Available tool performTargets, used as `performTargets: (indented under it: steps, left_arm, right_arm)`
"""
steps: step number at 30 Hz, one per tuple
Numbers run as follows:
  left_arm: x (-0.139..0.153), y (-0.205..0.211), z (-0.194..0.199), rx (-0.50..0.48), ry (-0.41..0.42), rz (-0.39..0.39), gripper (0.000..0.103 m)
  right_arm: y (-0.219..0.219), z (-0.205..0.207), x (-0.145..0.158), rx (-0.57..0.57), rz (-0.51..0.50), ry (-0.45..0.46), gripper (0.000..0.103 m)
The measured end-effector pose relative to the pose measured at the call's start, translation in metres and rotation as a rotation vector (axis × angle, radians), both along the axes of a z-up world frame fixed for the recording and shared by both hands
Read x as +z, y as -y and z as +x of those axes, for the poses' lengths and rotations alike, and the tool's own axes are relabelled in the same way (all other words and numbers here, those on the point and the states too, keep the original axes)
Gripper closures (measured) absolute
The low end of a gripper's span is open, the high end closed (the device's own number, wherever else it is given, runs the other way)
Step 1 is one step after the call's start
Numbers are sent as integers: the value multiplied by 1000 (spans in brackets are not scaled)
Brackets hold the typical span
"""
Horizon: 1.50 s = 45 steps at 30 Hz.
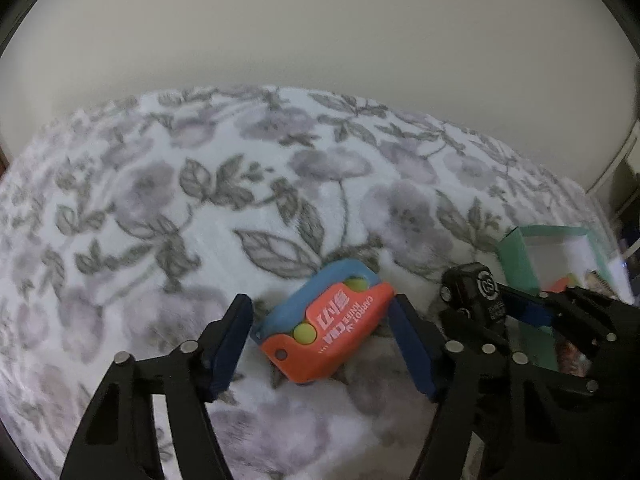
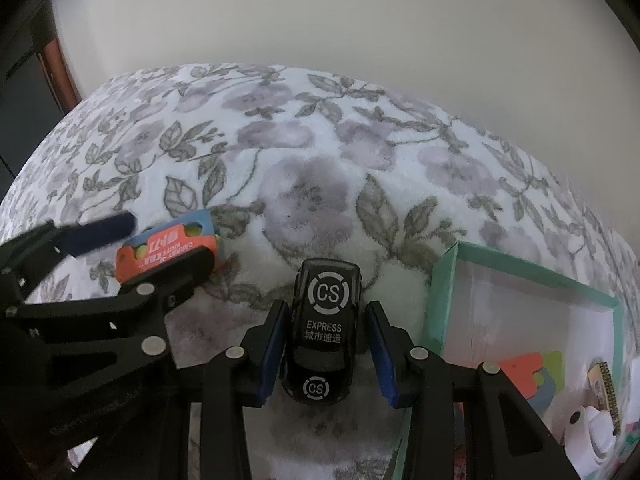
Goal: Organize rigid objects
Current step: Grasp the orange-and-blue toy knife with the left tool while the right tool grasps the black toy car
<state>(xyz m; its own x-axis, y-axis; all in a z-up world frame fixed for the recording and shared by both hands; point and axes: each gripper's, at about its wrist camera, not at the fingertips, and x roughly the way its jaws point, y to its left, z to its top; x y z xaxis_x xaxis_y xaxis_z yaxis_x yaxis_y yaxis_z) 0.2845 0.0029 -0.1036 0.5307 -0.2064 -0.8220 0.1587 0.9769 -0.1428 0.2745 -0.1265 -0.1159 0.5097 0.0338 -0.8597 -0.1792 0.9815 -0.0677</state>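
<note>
A flat orange-and-blue plastic toy knife (image 1: 326, 322) printed "CARROT KNIFE" with two yellow-green studs lies on the fleecy white blanket with grey-purple flowers (image 1: 200, 200), between the spread blue-padded fingers of the left gripper (image 1: 322, 344). Neither pad clearly presses it; the right-hand pad sits just beside its orange end, though contact there cannot be confirmed.

The right gripper (image 2: 326, 350) brackets a small glossy black toy car (image 2: 325, 324) marked "CS" and "EXPRESS". Its left pad looks against the car's side, while a narrow gap shows at the right pad, so a firm clamp cannot be told. The car's nose points away from the claw, over the blanket.

To the right of that claw sits a shallow white box with mint-green walls (image 2: 442, 292), partly cut off by the frame edge. Inside, an orange and green flat piece (image 2: 528, 366), a white rounded item (image 2: 588, 420) and a patterned bar (image 2: 610, 396) are partly hidden and hard to identify.
</note>
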Motion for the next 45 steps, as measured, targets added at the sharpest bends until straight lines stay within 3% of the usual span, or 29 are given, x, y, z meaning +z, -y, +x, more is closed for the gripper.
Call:
performTargets:
  steps: [13, 22, 34, 45]
  left_arm:
    - [-4, 7, -7, -55, -14, 28, 37]
    - [-5, 11, -8, -29, 22, 63, 38]
    - [0, 15, -15, -37, 9, 82, 48]
    - [27, -1, -40, 52, 6, 39, 55]
  right_arm:
    - [3, -13, 2, 8, 20, -5, 66]
    - [6, -19, 2, 3, 32, -3, 66]
    - [4, -31, 5, 4, 40, -7, 66]
    - [1, -60, 31, -2, 82, 17, 66]
